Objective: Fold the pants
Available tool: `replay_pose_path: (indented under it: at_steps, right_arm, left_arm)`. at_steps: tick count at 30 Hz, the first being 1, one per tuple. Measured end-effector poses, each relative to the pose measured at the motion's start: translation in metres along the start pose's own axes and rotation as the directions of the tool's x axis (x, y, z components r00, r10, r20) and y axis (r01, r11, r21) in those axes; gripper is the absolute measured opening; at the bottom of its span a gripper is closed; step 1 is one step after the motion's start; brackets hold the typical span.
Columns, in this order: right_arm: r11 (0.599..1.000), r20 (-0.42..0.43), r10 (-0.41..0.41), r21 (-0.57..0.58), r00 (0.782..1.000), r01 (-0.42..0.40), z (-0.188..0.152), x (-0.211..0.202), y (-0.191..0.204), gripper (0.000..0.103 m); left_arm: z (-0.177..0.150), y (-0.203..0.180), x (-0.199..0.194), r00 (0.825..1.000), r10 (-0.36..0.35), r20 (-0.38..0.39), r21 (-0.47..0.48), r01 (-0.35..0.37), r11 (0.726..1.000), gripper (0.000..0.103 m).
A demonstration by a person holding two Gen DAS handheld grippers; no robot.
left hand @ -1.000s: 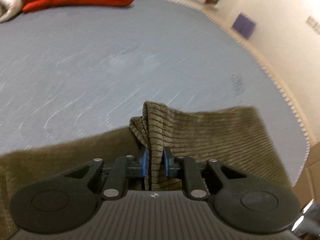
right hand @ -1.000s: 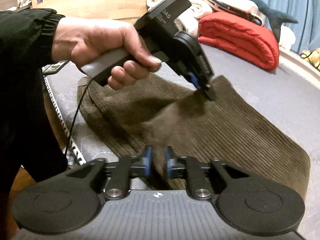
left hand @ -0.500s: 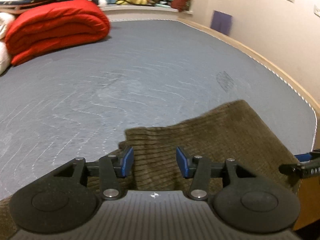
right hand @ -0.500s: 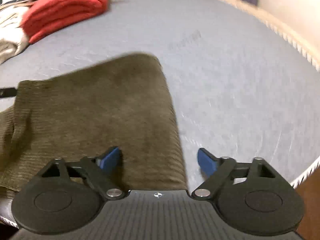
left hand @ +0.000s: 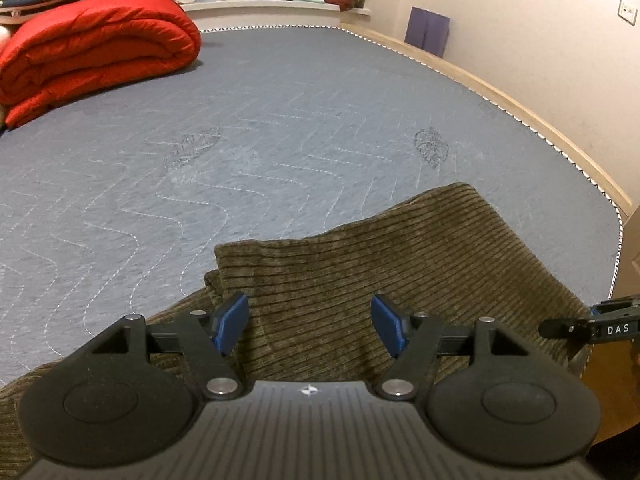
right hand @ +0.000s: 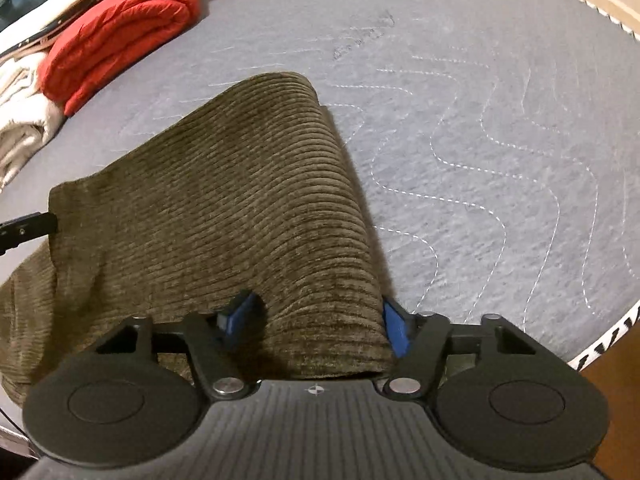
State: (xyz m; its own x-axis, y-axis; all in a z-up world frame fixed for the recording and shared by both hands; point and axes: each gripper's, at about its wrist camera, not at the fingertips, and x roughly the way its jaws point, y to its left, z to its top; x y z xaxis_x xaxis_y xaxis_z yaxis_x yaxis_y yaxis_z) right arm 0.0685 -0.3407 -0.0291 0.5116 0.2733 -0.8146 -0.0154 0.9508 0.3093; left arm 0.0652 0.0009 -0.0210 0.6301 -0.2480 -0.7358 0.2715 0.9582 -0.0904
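The olive corduroy pants [right hand: 224,208] lie already doubled on the grey quilted mattress [left hand: 280,128], near its front corner, with their long axis running from left to right in front of the person. The end at the right is a thick folded edge, and it sits directly between the blue pads [right hand: 394,330] of the right gripper [right hand: 316,324] — the jaws are closing around it and the right pad seems to touch the cloth, but a firm pinch I cannot confirm. The left gripper [left hand: 310,326] hangs just above the other end, near the corner of the upper layer; its jaws are opening and hold nothing. Both grippers point steeply down at the cloth. So the right hand is nearer to a grasp — I judge the next fold starts from this edge.
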Motion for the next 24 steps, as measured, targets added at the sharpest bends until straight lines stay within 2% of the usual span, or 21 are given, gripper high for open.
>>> replay_pose_path:
  at_steps: [1,4,9,12,15,18,19,21,22,23,24]
  right_arm:
    - [1.0,0.011,0.0,-0.01,1.0,0.0,0.0,-0.001,0.002,0.044]
    - [0.995,0.071,0.002,-0.099,0.997,0.005,-0.002,-0.016,0.021,0.029]
    - [0.962,0.195,0.032,-0.274,0.98,0.023,-0.008,-0.042,0.062,0.025]
    - [0.918,0.277,0.069,-0.393,0.958,0.048,-0.019,-0.063,0.092,0.024]
    - [0.823,0.35,0.098,-0.555,0.932,0.122,-0.038,-0.077,0.132,0.024]
    - [0.707,0.382,0.146,-0.686,0.913,0.174,-0.062,-0.081,0.169,0.024]
    - [0.667,0.391,0.161,-0.72,0.906,0.192,-0.071,-0.083,0.18,0.024]
    - [0.592,0.397,0.191,-0.776,0.898,0.217,-0.085,-0.082,0.199,0.024]
    - [0.559,0.395,0.206,-0.798,0.895,0.224,-0.092,-0.08,0.208,0.024]
    - [0.535,0.393,0.216,-0.813,0.894,0.229,-0.097,-0.082,0.214,0.024]
    - [0.508,0.389,0.228,-0.83,0.893,0.232,-0.103,-0.081,0.221,0.024]
  left_arm:
    - [0.0,0.0,0.0,1.0,0.001,0.001,0.0,-0.001,1.0,0.073]
    - [0.0,-0.002,-0.002,1.0,-0.001,0.005,-0.001,0.001,1.0,0.073]
    - [0.002,-0.006,-0.008,0.999,-0.024,0.021,-0.011,0.024,1.0,0.073]
    - [0.006,-0.008,-0.016,0.997,-0.063,0.044,-0.03,0.065,0.997,0.076]
    - [0.011,-0.007,-0.036,0.982,-0.153,0.108,-0.069,0.161,0.985,0.089]
    - [0.016,-0.006,-0.063,0.943,-0.267,0.2,-0.081,0.288,0.954,0.103]
    - [0.017,-0.006,-0.069,0.925,-0.311,0.217,-0.084,0.335,0.938,0.103]
    - [0.016,-0.007,-0.072,0.895,-0.402,0.194,-0.092,0.425,0.901,0.103]
    - [0.016,-0.008,-0.071,0.888,-0.429,0.167,-0.092,0.448,0.89,0.103]
    - [0.014,-0.01,-0.068,0.896,-0.42,0.144,-0.088,0.434,0.897,0.103]
    - [0.012,-0.012,-0.066,0.922,-0.367,0.127,-0.086,0.378,0.922,0.103]
